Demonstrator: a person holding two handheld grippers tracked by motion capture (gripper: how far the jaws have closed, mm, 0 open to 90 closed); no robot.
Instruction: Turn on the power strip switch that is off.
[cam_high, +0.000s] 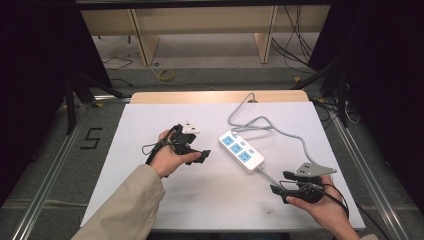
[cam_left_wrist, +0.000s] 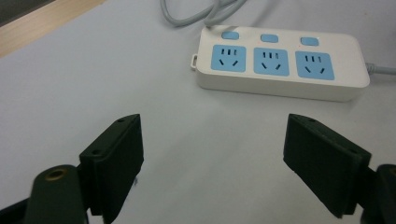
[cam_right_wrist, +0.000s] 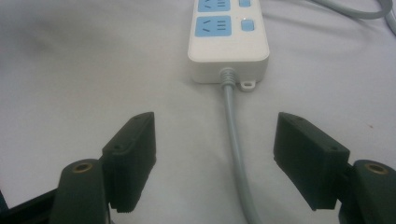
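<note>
power strip: white, with three light blue sockets and light blue buttons
cord: light grey
left gripper: black
right gripper: black
table: white top, light brown far edge
sleeve: beige

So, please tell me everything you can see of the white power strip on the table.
The power strip is a white, glossy, plastic-looking bar with rounded corners. It has three blue sockets in a row, each with a small blue button beside it, and mounting tabs at its ends. It lies flat and diagonal on the white table. A grey cable leaves one end. No gripper touches the strip.
</note>
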